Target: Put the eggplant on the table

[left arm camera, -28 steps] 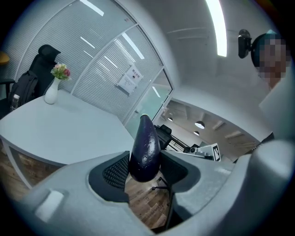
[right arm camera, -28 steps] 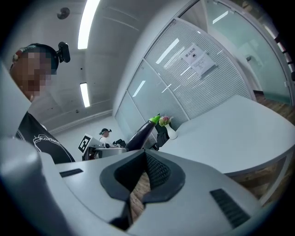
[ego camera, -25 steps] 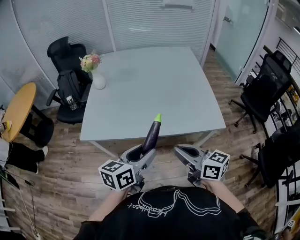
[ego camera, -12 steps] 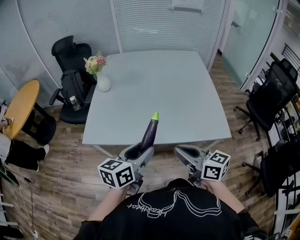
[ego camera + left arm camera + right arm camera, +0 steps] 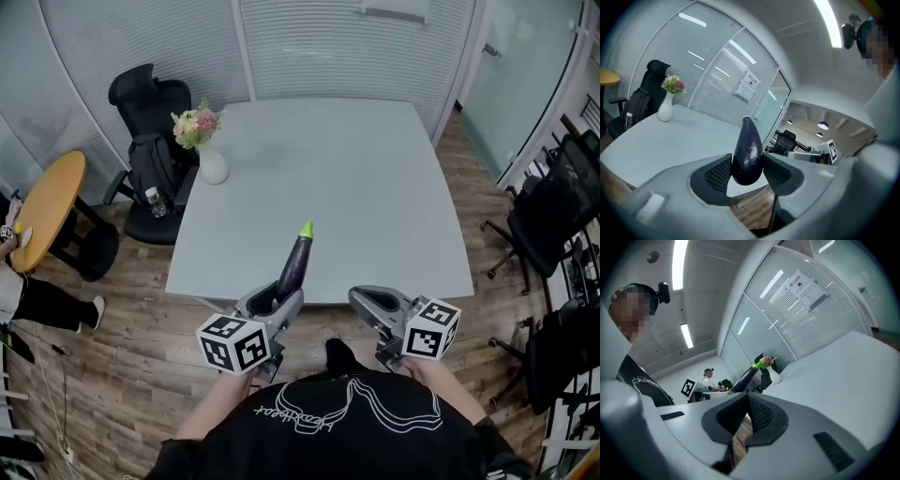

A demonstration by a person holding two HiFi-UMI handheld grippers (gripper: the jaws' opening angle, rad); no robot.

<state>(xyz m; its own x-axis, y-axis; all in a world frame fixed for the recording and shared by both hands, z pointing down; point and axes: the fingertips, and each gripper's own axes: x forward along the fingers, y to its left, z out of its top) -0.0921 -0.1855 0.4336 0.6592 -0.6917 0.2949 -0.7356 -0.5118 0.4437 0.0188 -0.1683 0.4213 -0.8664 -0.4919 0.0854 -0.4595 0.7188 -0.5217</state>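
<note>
Your left hand-held gripper (image 5: 281,302) is clamped on the eggplant (image 5: 293,267), both ribbed pads pressed against the purple skin at its rounded butt end; the eggplant stands tilted up out of the jaws, its green stem tip pointing over the near edge of the pale grey surface (image 5: 375,187); it is up in the air, not resting on the surface. In the left gripper view the wooden floor (image 5: 122,347) shows under the jaws and the surface lies just ahead, so the gripper itself sits just short of the surface's near edge.

Your right hand-held gripper (image 5: 361,300) hangs beside it, also at the surface's near edge and a little apart from the left one; its jaws are closed together, pad against pad, with nothing between them; the right gripper view looks along them across the surface.

A white vase (image 5: 214,167) holding pink and yellow flowers (image 5: 195,124) stands on the surface near its far left corner, well away from the eggplant; a black office chair (image 5: 145,103) sits just off the surface's left side, beyond the vase; the rest of the surface's top is bare.
</note>
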